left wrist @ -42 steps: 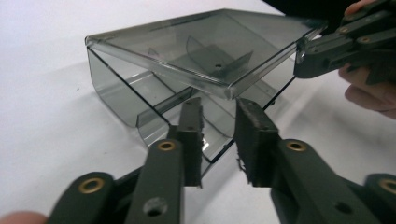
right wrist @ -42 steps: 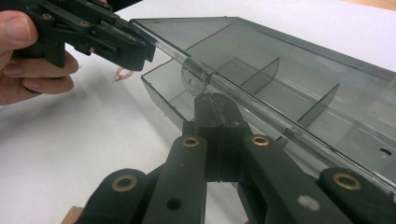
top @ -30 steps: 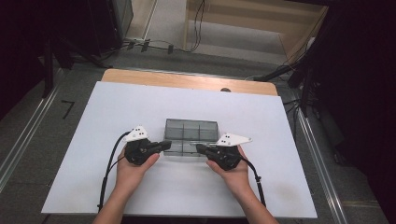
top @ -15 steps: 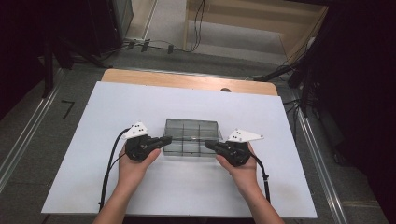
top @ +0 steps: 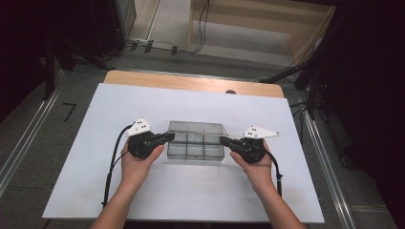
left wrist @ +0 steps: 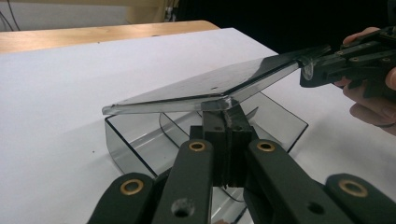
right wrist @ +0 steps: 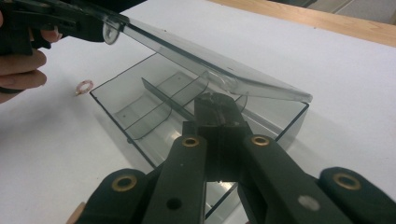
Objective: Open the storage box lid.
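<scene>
A clear plastic compartment box stands mid-table on the white sheet. Its clear lid is tilted up above the dividers. My left gripper is shut on the lid's left front corner; in its own view the closed jaws pinch the lid's edge. My right gripper is shut on the right front corner of the lid, jaws together under its rim. Each gripper view also shows the other gripper clamped on the far corner of the lid.
A small pinkish ring lies on the white sheet beside the box. The table's wooden edge runs along the far side. Cables trail back from both grippers. Dark stands and floor surround the table.
My right gripper has moved rightwards along the box's front, from near the middle to the right corner, and a little up. The left gripper has hardly moved.
</scene>
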Available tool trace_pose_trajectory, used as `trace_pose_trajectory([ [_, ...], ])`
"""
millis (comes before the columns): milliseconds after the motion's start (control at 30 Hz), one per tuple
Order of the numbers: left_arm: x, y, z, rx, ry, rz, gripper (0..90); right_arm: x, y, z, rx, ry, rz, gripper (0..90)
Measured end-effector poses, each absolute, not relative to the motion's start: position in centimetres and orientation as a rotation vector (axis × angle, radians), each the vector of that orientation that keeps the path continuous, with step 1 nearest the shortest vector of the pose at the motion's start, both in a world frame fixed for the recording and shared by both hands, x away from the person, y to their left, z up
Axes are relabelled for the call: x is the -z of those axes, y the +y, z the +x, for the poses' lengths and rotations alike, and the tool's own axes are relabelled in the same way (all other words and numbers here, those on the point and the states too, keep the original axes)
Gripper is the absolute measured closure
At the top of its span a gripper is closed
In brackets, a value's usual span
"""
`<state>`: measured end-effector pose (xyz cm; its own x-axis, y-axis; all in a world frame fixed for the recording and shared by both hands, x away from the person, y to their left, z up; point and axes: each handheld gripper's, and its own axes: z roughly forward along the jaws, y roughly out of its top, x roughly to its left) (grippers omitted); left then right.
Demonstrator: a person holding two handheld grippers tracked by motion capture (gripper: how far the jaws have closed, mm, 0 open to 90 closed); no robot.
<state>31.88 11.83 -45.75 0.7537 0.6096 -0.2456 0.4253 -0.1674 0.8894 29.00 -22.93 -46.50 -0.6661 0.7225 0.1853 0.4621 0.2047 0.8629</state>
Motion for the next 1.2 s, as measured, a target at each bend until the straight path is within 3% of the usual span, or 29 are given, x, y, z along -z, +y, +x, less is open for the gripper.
trace_pose_trajectory([
  [633, 44.1, 11.8, 33.4, -0.256, 0.789, 1.758, 88.5, 44.4, -22.8, 30.6, -1.493, 2.174, 1.101, 87.5],
  [800, 43.9, 11.6, 33.3, -0.291, 0.776, 1.77, 79.8, 44.3, -22.6, 31.0, -1.5, 2.172, 1.096, 87.6],
  [933, 43.8, 11.6, 33.0, -0.303, 0.75, 1.77, 67.2, 44.1, -22.7, 31.4, -1.503, 2.169, 1.11, 87.5],
  [1133, 43.8, 11.9, 33.1, -0.296, 0.759, 1.792, 38.2, 43.7, -22.7, 31.9, -1.5, 2.159, 1.114, 87.5],
  [1200, 43.8, 12.0, 33.2, -0.282, 0.757, 1.787, 32.8, 43.6, -22.7, 32.1, -1.499, 2.159, 1.108, 87.5],
])
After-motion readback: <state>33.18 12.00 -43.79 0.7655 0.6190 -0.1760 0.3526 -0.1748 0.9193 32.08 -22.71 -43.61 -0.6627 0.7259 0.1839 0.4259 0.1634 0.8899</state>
